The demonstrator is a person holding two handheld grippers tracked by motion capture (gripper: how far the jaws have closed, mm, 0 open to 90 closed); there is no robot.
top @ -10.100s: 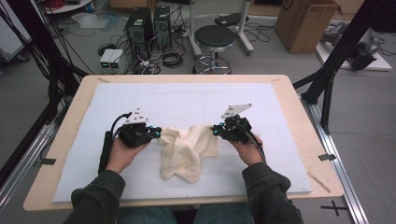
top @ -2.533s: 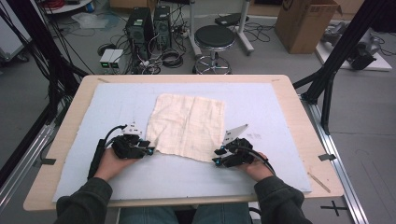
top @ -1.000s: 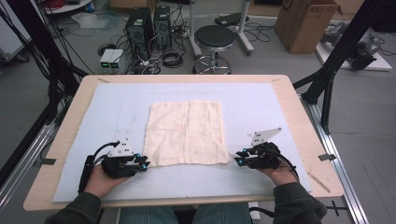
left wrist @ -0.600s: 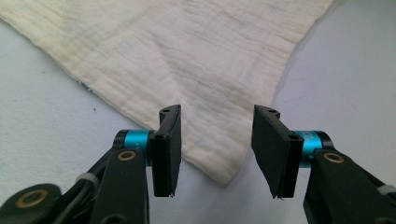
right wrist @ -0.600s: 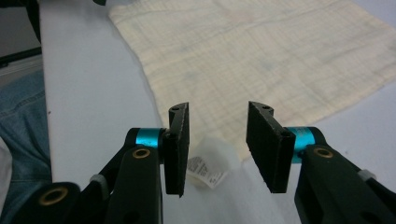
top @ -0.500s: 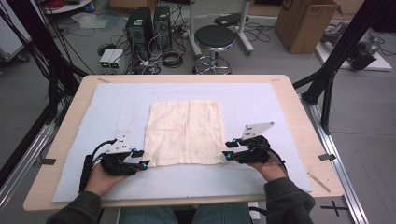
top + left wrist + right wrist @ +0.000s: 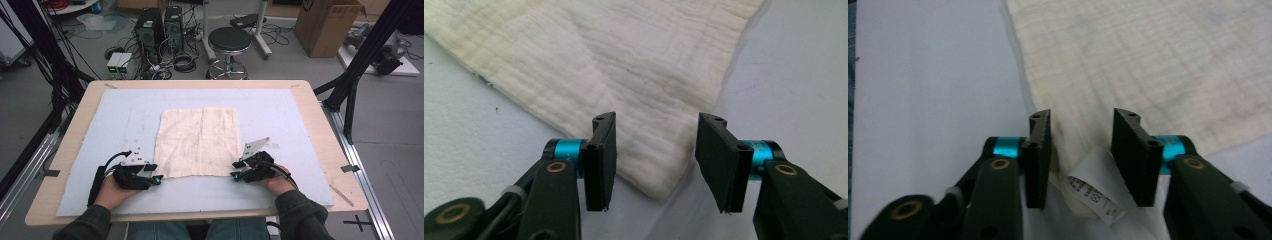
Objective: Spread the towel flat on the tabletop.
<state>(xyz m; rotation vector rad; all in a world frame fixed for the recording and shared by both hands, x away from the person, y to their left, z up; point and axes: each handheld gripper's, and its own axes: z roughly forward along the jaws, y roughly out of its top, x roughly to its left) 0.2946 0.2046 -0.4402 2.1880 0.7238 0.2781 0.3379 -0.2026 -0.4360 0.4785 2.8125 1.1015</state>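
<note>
at the near edge of the surface [image 7: 320, 115], a cream cloth [image 7: 197, 141] is spread flat on the pale blue mat [image 7: 100, 125], roughly midway between the left and right edges. the left gripper [image 7: 152, 172] is set at the cloth's near left corner, its fingers [image 7: 603, 155] half open with the corner lying between them, not pinched. the right gripper [image 7: 237, 169] is set at the near right corner; its fingers [image 7: 1039, 155] have just been closing a little, and they are still apart around the corner and its white tag [image 7: 1095, 192].

to do the grasp well, both corners should be pinched together, low on the mat, so that the hem is taken in full and the tag is not caught alone.

small dark print is seen on the tag, but it is too blurred to be read.
</note>
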